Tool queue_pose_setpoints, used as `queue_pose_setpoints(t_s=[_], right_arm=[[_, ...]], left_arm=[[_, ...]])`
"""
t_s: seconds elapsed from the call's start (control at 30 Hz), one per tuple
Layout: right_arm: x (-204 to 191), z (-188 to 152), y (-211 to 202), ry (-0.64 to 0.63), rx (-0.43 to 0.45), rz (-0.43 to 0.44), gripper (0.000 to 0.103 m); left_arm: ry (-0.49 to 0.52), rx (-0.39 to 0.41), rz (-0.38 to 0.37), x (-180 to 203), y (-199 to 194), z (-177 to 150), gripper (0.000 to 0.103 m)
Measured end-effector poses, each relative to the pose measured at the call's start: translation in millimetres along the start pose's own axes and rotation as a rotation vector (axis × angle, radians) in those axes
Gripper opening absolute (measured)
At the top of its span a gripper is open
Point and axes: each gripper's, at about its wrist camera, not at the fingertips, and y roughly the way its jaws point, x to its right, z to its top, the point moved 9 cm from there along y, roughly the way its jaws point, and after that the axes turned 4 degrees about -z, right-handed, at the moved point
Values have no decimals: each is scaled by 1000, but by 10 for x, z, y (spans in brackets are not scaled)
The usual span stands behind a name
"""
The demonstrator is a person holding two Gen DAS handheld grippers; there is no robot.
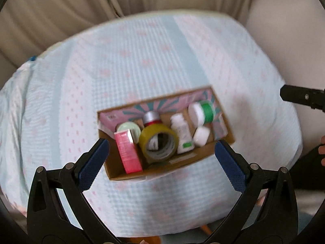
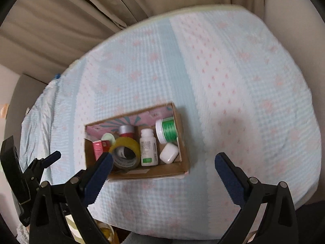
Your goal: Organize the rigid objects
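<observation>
An open cardboard box (image 1: pixel 182 159) (image 2: pixel 183 148) sits on the cloth-covered table. Inside lie a pink carton (image 1: pixel 128 152) (image 2: pixel 98 148), a yellow tape roll (image 1: pixel 159 142) (image 2: pixel 126 152), a silver-and-red can (image 1: pixel 150 119) (image 2: pixel 126 131), a pale green lid (image 1: pixel 129 129) (image 2: pixel 107 137), a white bottle (image 1: pixel 181 133) (image 2: pixel 148 148), a green-thread spool (image 1: pixel 203 111) (image 2: pixel 167 130) and a white case (image 1: pixel 201 136) (image 2: pixel 169 153). My left gripper (image 1: pixel 161 148) is open and empty above the box. My right gripper (image 2: pixel 163 160) is open and empty above the box's front right.
The table (image 1: pixel 142 61) (image 2: pixel 243 81) wears a light blue and pink patterned cloth. Beige curtains (image 1: pixel 81 4) (image 2: pixel 81 10) hang behind. The right gripper's finger (image 1: pixel 300 97) shows at the left wrist view's right edge; the left gripper (image 2: pixel 30 168) shows at the right wrist view's left edge.
</observation>
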Motion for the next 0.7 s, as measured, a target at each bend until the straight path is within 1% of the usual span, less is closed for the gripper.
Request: queue_pose_setpoints(t_s=[0.07,0.1,0.17,0.2,0.3,0.43,0.53,0.63,0.7], right_arm=[[-11,115,-269,-35,46,1,100],[-24,172,-408,-53,71,-2,100],[-62,286,-705,-94,130,-14,100],[-69,327,-814,-110,154,-19,100],[-148,469,-1362,-169,288,-40,100],[-241,513,-1901,-212,418,-60,100],[-292,498,-2182,-236,494,-83,100],[-317,438,-2324,-243,549,-108,100],[-312,380,-2359,-251,573,-128,100]], left_arm=[[-30,61,19,25,-301,126,103],[-47,114,30,49,-508,211,103],[-73,190,45,71,-796,344,103],[-91,239,53,86,-1001,423,103],[-114,322,92,103,-1390,576,103],[-113,448,119,176,-1896,680,103],[-120,505,120,236,-2136,660,103],[-124,545,105,300,-2267,581,103],[-122,558,113,321,-2327,535,103]])
